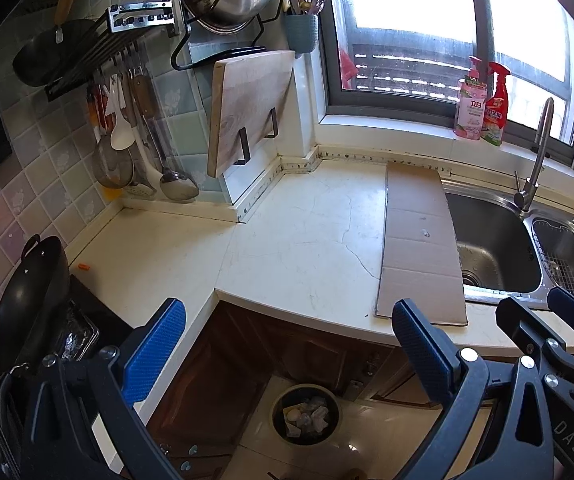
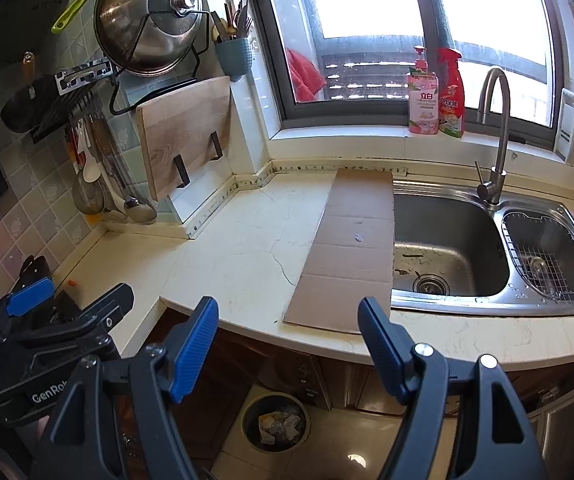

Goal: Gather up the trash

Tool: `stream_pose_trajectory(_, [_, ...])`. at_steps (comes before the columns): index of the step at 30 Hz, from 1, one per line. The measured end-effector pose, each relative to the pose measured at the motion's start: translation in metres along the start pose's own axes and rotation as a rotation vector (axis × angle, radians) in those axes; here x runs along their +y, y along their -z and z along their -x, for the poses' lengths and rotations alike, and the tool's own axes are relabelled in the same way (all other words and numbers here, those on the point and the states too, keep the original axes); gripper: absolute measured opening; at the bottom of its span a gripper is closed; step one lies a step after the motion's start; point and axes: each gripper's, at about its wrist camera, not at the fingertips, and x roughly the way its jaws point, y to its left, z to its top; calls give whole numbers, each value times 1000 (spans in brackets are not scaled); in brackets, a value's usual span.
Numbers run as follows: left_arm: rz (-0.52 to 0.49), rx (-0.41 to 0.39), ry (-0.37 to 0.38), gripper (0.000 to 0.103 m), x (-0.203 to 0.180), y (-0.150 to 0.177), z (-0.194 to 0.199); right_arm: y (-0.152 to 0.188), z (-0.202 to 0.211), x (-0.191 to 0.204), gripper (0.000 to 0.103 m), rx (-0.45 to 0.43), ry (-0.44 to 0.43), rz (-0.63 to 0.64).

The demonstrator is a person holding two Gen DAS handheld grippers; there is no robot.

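Note:
A round dark trash bin (image 1: 306, 414) stands on the tiled floor under the counter edge, with crumpled wrappers inside; it also shows in the right wrist view (image 2: 276, 421). A flat cardboard sheet (image 1: 421, 244) lies on the white counter beside the sink, also seen in the right wrist view (image 2: 351, 248). A small orange scrap (image 1: 83, 267) lies on the counter near the wok, also in the right wrist view (image 2: 72, 283). My left gripper (image 1: 287, 320) is open and empty above the bin. My right gripper (image 2: 289, 312) is open and empty, beside the left gripper (image 2: 75, 292).
A steel sink (image 2: 447, 248) with a tap (image 2: 493, 136) and a wire basket (image 2: 547, 256) is on the right. A black wok (image 1: 27, 300) sits at the left on the stove. A cutting board (image 1: 247, 108), hanging utensils and pots line the tiled wall. Two bottles (image 2: 435, 92) stand on the windowsill.

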Motion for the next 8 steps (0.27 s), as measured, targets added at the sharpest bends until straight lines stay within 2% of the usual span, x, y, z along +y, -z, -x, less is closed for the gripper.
stream_pose_trajectory(8, [-6,2,-14,102,-10,3,0,0,-2,-1,73,1,-3,-8])
